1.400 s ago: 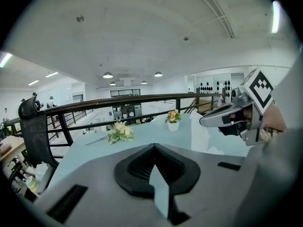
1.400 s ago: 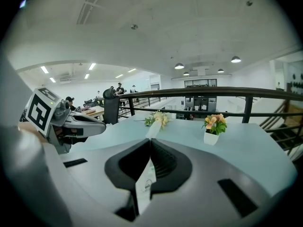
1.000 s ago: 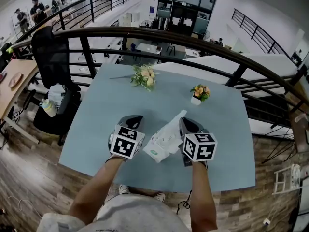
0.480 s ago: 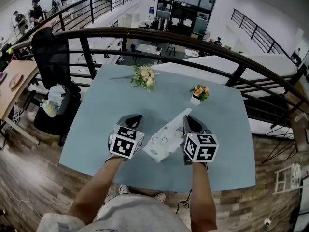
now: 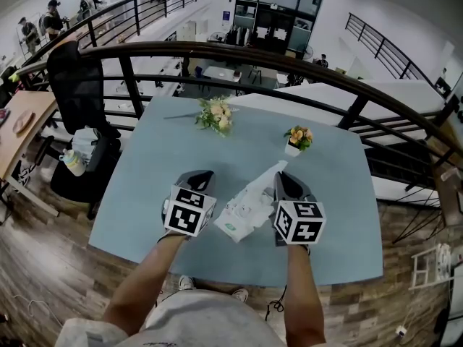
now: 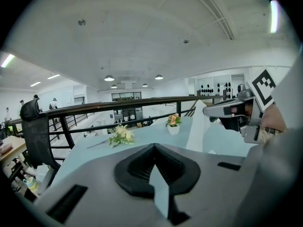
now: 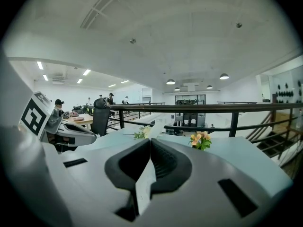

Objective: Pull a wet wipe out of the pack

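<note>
The wide pale blue-grey tabletop [image 5: 137, 186] carries everything, and both grey two-jaw tongs work near its front edge, close to the person. The left gripper [image 5: 202, 177] hangs just left of the pack. Its jaws are pressed together with nothing visibly between them, and it does not seem to pin the pack down. The right gripper [image 5: 278, 178] is clamped tight on the upper end of the sheet and tilts only slightly downward, probably so the pull runs up and away from the opening. The soft white plastic wipe pack with a green label [image 5: 233, 224] lies flat between the two tools. From its top the thin white wet wipe [image 5: 259, 188] stretches diagonally up to the right jaws. It looks partly drawn out, its lower end at the pack.
</note>
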### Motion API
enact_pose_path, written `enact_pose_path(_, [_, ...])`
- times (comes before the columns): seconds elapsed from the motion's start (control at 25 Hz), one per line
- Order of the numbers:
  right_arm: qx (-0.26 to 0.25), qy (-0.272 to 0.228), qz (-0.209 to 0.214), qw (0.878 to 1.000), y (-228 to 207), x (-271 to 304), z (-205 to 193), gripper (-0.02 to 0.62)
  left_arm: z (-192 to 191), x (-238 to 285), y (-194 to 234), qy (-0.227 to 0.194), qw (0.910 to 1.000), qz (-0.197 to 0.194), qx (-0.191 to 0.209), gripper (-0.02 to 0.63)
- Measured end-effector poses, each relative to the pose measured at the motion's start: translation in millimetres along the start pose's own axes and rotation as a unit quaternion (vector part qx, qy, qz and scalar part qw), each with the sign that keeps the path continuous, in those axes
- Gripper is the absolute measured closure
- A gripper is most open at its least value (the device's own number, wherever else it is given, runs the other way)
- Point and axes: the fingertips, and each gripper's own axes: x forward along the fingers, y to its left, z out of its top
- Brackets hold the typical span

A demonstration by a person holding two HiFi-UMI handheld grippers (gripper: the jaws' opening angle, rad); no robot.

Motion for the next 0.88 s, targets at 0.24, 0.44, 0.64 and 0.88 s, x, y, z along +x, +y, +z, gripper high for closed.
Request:
enact_pose_path(0.24, [0.000,0.004,-0.006,1.000,-0.1,-3.0,-9.6,0.586,-0.2,-2.1,-0.8,-0.001,1.0000,-0.001,-0.005,0.609])
enact_pose_path(0.44, [-0.001,-0.002,-0.012,1.000,-2.7,-6.8,-9.5,0.588,-0.8,-3.4,-1.6,-0.003,1.0000,0.002,-0.008,0.609])
enact_pose_path(0.64, [0.002,-0.009,-0.016,1.000,-3.7,-9.2,-10.1,0.588,-1.1,-4.5,1.0,-0.010,0.9999,0.005,-0.011,0.609])
enact_pose_path(0.88, [0.005,-0.014,-0.020,1.000,-7.3,-12.1,-5.9,0.588,1.6,-6.1,4.5,-0.014,0.9997,0.007,-0.016,0.609])
